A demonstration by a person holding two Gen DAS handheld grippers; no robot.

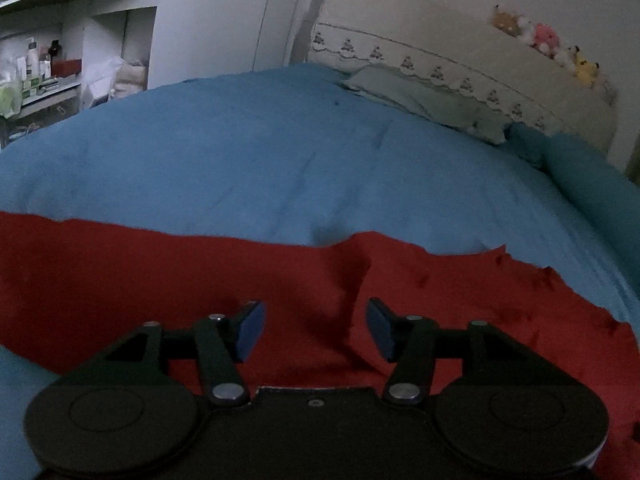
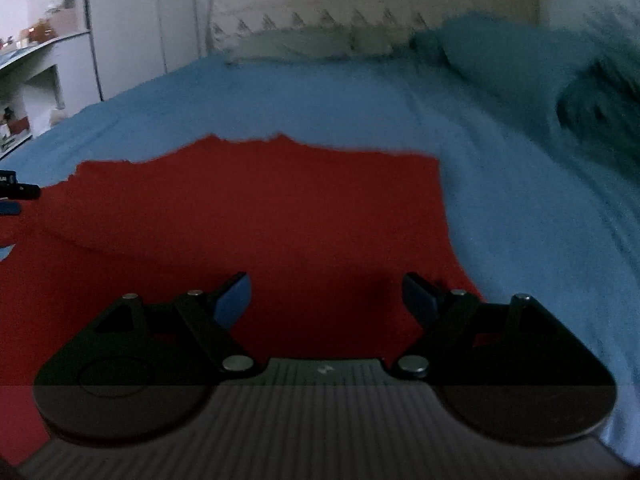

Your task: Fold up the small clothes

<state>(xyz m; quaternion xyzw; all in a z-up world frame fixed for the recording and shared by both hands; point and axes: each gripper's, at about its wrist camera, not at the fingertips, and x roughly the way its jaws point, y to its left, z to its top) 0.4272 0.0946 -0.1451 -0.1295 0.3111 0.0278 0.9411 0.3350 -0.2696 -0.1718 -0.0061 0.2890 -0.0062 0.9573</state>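
A red cloth lies spread flat on a bed covered in blue, its far edge ragged and a crease rising near its middle. The left tongs hang just above the cloth with their 2 blue pads spread apart and nothing pinched between them. The right tongs hover over the cloth's right part, near its right edge, spread wide and empty too. A pale pillow rests at the bed's head, and shelves stand at the left.
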